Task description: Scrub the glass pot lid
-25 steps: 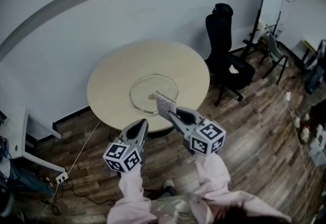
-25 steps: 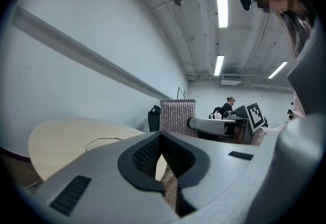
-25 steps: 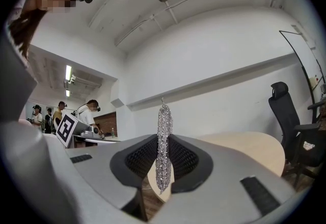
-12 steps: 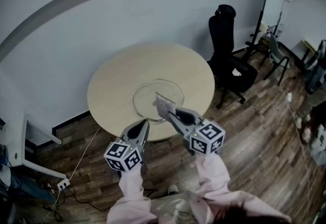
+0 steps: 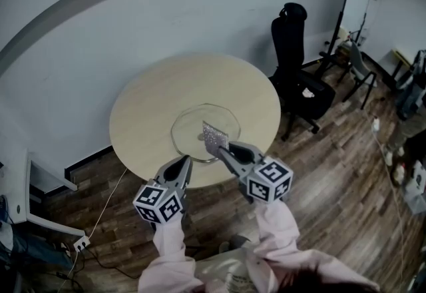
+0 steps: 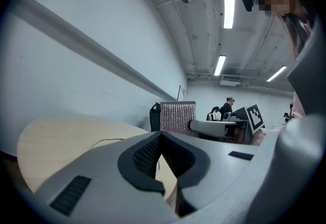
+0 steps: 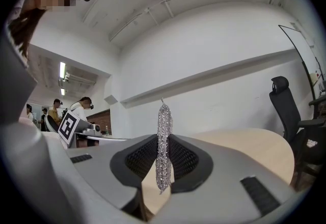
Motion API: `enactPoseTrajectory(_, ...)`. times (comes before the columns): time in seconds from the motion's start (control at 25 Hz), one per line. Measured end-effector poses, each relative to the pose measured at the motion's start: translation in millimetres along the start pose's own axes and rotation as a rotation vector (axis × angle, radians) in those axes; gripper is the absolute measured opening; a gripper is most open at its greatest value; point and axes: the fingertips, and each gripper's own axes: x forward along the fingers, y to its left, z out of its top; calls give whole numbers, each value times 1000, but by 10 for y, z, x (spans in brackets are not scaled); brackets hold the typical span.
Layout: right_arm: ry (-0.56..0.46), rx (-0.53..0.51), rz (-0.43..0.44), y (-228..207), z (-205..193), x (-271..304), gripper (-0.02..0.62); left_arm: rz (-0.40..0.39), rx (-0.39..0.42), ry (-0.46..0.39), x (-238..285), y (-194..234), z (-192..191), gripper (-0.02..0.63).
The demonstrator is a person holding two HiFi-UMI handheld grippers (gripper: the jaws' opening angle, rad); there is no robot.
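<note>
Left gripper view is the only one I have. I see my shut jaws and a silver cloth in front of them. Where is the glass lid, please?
Observer: The head view shows the glass lid lying flat on the round table, in the half nearest you.
Operator: What holds the cloth?
Observer: The right gripper is shut on it. In its own view the cloth stands edge-on between the jaws.
Operator: Does it touch the lid?
Observer: From above, the cloth overlaps the near part of the lid. Whether they touch, I cannot tell.
</note>
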Motion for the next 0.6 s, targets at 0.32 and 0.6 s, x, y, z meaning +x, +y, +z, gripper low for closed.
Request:
enactPoseTrajectory(0.32,9,13,9,-248,-2,159,67,14,-13,14,219,185,-9,2)
enactPoseTrajectory(0.6,33,20,41,-540,60,450,67,41,-32,21,510,423,41,3)
